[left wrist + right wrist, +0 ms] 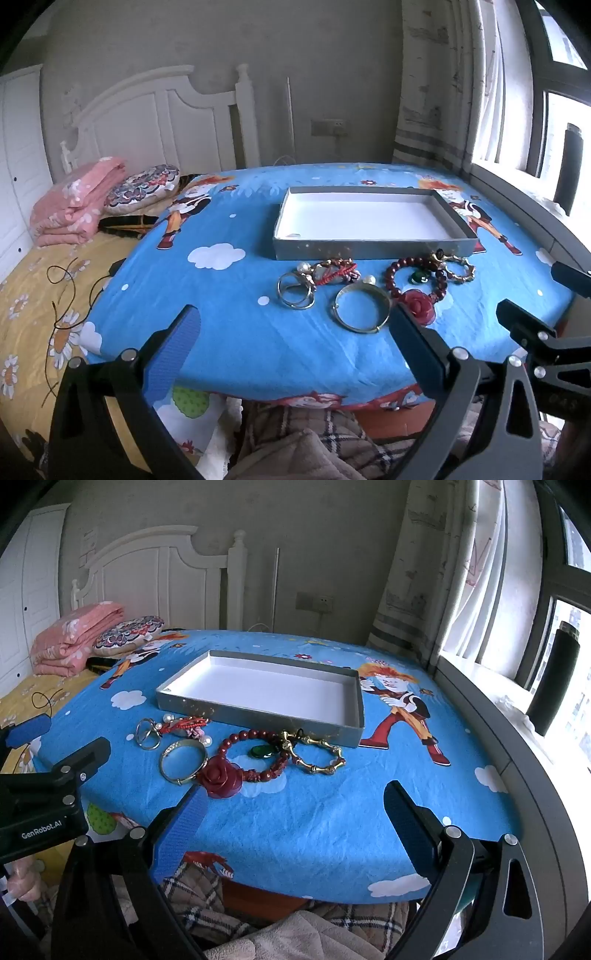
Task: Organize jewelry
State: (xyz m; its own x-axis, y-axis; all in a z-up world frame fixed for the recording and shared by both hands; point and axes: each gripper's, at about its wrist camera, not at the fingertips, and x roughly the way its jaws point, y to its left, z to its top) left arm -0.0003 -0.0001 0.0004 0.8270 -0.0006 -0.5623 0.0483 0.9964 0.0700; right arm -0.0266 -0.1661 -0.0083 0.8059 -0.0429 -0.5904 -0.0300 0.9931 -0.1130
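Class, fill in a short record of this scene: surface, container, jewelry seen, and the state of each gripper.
surface: blue cartoon cloth
container: shallow grey box, white inside, nothing in it
jewelry: all on the cloth in front of the box: silver rings, gold bangle, red bead bracelet with rose, gold link bracelet
left gripper: open, holding nothing
right gripper: open, holding nothing

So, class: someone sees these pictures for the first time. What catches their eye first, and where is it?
Probably the bright blue cartoon cloth covering the table. On it lies a shallow grey box with nothing inside, and just in front of that a cluster of jewelry: a red bead bracelet with a red rose, and a gold bangle beside it.
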